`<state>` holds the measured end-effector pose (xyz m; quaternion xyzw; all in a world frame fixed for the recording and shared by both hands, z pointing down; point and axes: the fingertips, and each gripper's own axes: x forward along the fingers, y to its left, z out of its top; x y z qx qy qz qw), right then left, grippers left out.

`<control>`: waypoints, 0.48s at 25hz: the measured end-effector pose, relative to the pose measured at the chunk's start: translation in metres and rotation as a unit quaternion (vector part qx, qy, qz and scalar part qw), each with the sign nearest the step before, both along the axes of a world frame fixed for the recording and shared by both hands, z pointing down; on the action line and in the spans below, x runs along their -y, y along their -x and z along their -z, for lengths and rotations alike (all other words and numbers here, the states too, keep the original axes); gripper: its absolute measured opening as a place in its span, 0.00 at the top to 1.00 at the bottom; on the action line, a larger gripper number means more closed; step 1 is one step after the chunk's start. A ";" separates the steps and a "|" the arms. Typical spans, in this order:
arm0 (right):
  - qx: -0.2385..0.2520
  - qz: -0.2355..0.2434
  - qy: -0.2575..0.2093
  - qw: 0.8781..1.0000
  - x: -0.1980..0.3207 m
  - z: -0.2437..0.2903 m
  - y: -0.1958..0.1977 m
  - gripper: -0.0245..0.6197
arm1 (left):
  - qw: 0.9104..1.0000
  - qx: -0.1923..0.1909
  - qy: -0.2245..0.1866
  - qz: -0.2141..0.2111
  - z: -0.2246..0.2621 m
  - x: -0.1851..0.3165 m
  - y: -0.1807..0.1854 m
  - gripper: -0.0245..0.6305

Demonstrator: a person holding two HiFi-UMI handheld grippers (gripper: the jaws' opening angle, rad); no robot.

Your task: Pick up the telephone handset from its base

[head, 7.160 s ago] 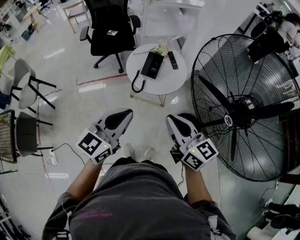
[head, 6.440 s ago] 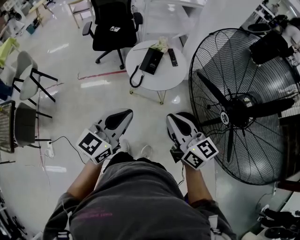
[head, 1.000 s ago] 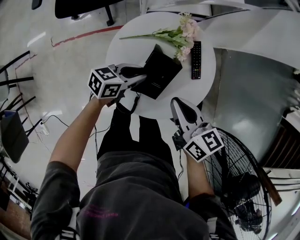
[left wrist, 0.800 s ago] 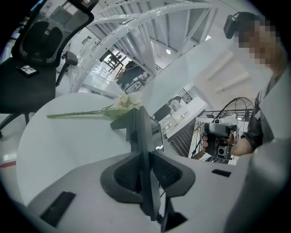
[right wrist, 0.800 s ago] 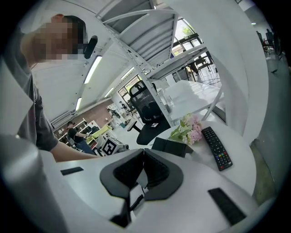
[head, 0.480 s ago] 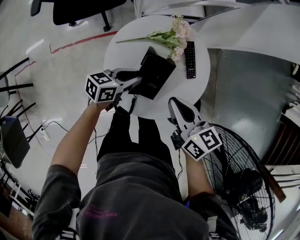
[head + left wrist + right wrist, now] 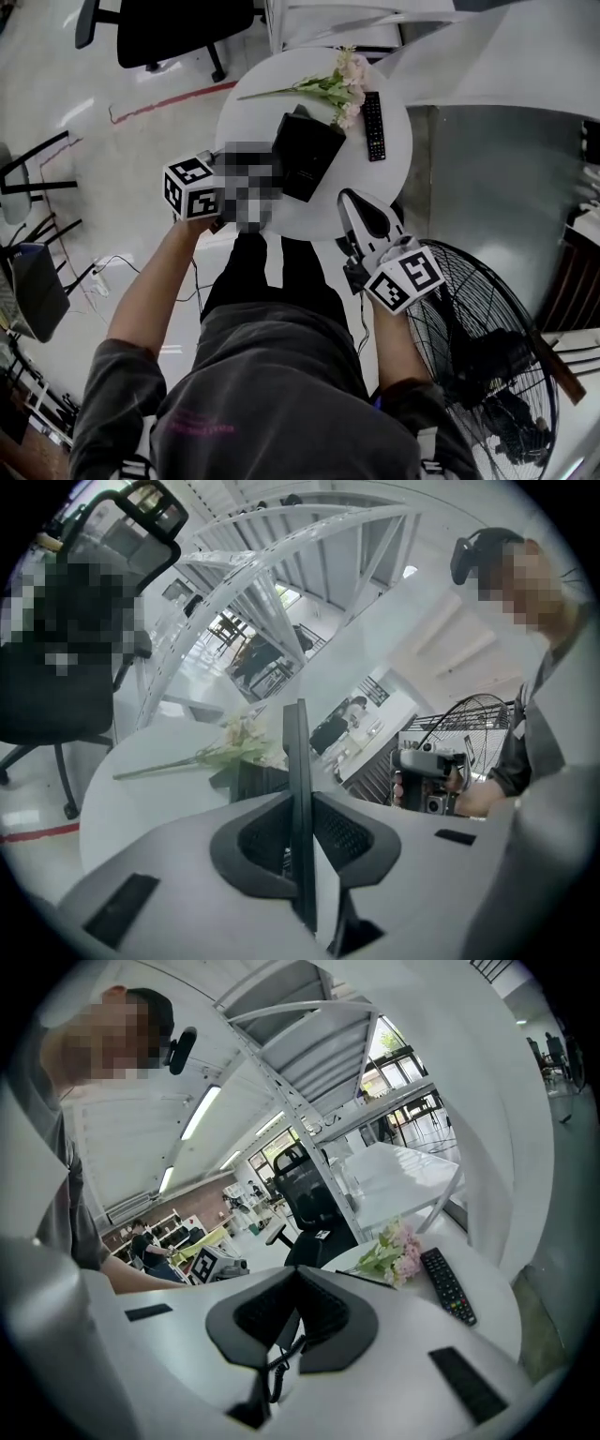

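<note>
In the left gripper view the black telephone handset (image 7: 296, 752) stands edge-on between the jaws of my left gripper (image 7: 300, 808). The jaws have just been closing and now press on both its sides. Behind it, the black phone base (image 7: 246, 782) sits on the round white table (image 7: 141, 761). In the head view the base (image 7: 305, 155) lies mid-table; a mosaic patch covers the left jaws and handset beside the marker cube (image 7: 192, 186). My right gripper (image 7: 349, 197) hovers at the table's near edge, shut and empty. A coiled black cord (image 7: 274, 1363) shows below its jaws.
Pink flowers (image 7: 337, 84) and a black remote (image 7: 373, 125) lie on the table's far side. A black office chair (image 7: 178, 28) stands beyond the table. A large floor fan (image 7: 478, 356) is close on the right. Chairs and cables stand on the floor at left.
My left gripper has lifted up and to the left off the base's left side, taking the handset with it. The right gripper has risen a little.
</note>
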<state>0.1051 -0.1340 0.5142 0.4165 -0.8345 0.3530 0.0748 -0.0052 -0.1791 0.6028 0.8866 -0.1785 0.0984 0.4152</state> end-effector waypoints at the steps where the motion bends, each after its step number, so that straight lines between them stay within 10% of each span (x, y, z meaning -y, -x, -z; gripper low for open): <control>1: 0.001 -0.001 -0.005 1.000 0.001 0.005 0.000 0.93 | 1.000 -0.004 -0.005 0.005 0.009 0.000 0.003 0.84; 12: 0.007 -0.019 -0.049 0.999 -0.003 0.052 0.002 0.93 | 0.995 -0.047 -0.079 0.039 0.122 -0.003 0.029 0.84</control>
